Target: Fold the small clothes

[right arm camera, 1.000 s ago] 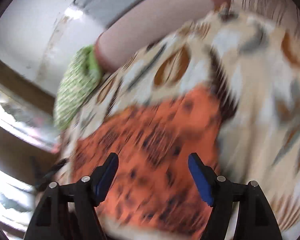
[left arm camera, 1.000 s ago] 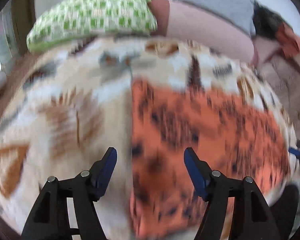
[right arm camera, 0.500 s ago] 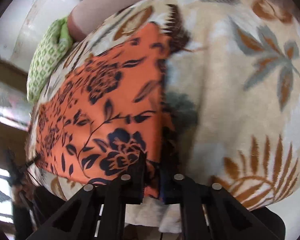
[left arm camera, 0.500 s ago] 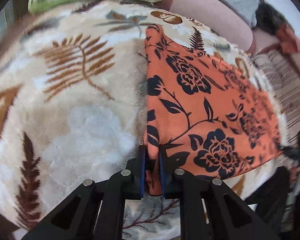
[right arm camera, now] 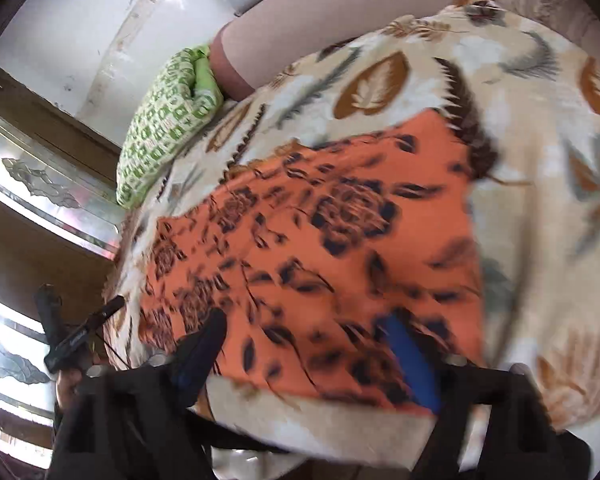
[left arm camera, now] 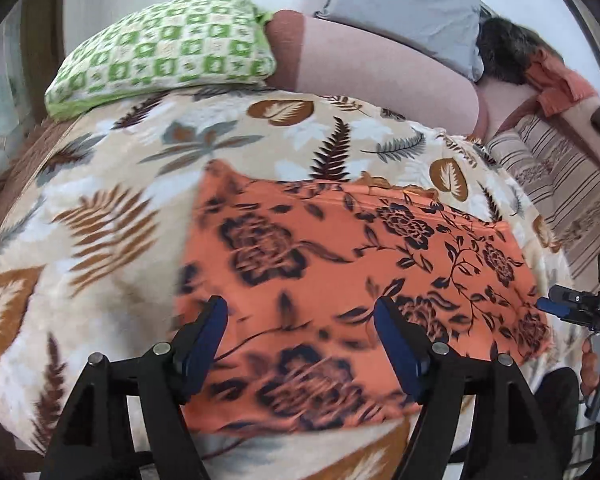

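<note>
An orange cloth with a black flower print lies flat on a leaf-patterned blanket; it also shows in the right wrist view. My left gripper is open and empty above the cloth's near left part. My right gripper is open and empty above the cloth's near right part; its image is blurred. The right gripper also shows at the right edge of the left wrist view.
A green-and-white checked pillow lies at the back of the bed beside a pink bolster and a grey pillow. A striped cloth lies at the right. A glass-fronted wooden cabinet stands on the left.
Both grippers were shut on the cloth's near edge half a second ago. Both have let go, opened and pulled back and up. The cloth now lies flat.
</note>
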Motion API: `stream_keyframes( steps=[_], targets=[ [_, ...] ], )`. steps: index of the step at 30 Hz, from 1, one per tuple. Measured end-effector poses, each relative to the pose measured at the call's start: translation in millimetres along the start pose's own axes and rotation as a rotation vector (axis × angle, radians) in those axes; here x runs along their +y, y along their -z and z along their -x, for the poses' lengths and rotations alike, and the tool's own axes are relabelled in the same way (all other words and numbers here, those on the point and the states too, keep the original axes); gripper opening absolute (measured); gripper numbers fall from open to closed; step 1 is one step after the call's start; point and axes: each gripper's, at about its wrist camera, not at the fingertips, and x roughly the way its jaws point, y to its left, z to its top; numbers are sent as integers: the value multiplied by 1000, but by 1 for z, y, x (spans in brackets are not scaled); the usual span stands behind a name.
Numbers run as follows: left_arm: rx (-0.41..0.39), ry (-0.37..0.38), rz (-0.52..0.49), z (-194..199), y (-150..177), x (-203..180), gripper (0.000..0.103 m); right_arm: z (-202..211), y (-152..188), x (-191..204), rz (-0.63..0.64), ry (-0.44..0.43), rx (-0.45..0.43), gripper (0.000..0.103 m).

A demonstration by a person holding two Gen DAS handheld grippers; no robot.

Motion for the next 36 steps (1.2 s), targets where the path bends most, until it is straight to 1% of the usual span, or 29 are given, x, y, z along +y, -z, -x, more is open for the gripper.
stream_keyframes(
  steps=[1, 2, 3, 4, 5, 6, 7, 8, 9, 10, 11, 12, 13, 14, 15, 17, 20, 22, 25, 27, 29, 32, 34, 36],
  targets=[
    [18, -22, -5, -11, -1, -7, 76, -9, -2, -5, -22, -11, 14, 86],
    [64, -50, -6, -29, 1, -11, 76, -18, -2, -18, -55, 6, 38, 84],
    [104, -79, -4, -40, 4, -10, 74, -26, -1, -36, -111, 43, 53, 78],
    [156, -120, 11, -53, 8, -6, 69, -24, 1, -51, -153, 49, 32, 70],
    [162, -137, 19, -59, 9, -4, 69, -18, 1, -66, -207, 53, 17, 45],
    [146, -142, 19, -57, 10, -3, 69, -11, 1, -75, -249, 57, 13, 34],
    [140, -146, 16, -55, 10, -3, 69, -2, 2, -80, -274, 52, -6, 34],
    [139, -147, 10, -53, 10, -4, 69, 7, 4, -78, -273, 61, -26, 36],
    [136, -148, 9, -52, 10, -3, 69, 16, 9, -72, -256, 78, -40, 42],
    [133, -146, 13, -50, 10, -3, 69, 25, 15, -66, -244, 70, -52, 53],
    [131, -145, 20, -47, 9, -2, 69, 35, 25, -60, -248, 43, -74, 75],
    [128, -146, 22, -46, 9, -2, 69, 42, 34, -57, -254, 21, -91, 80],
    [123, -147, 20, -45, 9, -4, 69, 45, 43, -53, -260, -5, -92, 80],
    [120, -147, 15, -44, 8, -8, 69, 46, 57, -51, -280, -56, -81, 80],
    [116, -144, 7, -42, 8, -12, 69, 41, 66, -49, -307, -87, -75, 80],
    [108, -139, -3, -40, 8, -21, 69, 35, 89, -57, -404, -141, -61, 80],
    [93, -127, -24, -34, 6, -33, 69, 20, 105, -74, -524, -177, -65, 80],
    [74, -124, -38, -28, 5, -43, 69, 17, 111, -86, -591, -206, -91, 80],
    [62, -122, -57, -25, 3, -56, 69, 19, 107, -100, -653, -209, -157, 80],
    [62, -119, -66, -25, 3, -64, 69, 23, 103, -112, -684, -212, -183, 80],
    [65, -116, -72, -26, 4, -70, 69, 24, 97, -116, -689, -212, -197, 80],
    [53, -99, -60, -26, 4, -79, 69, 30, 88, -113, -648, -184, -225, 81],
    [33, -68, -49, -26, 6, -89, 75, 29, 88, -118, -680, -185, -236, 80],
    [20, -46, -70, -33, 10, -105, 76, 30, 89, -119, -681, -184, -246, 81]
  ],
)
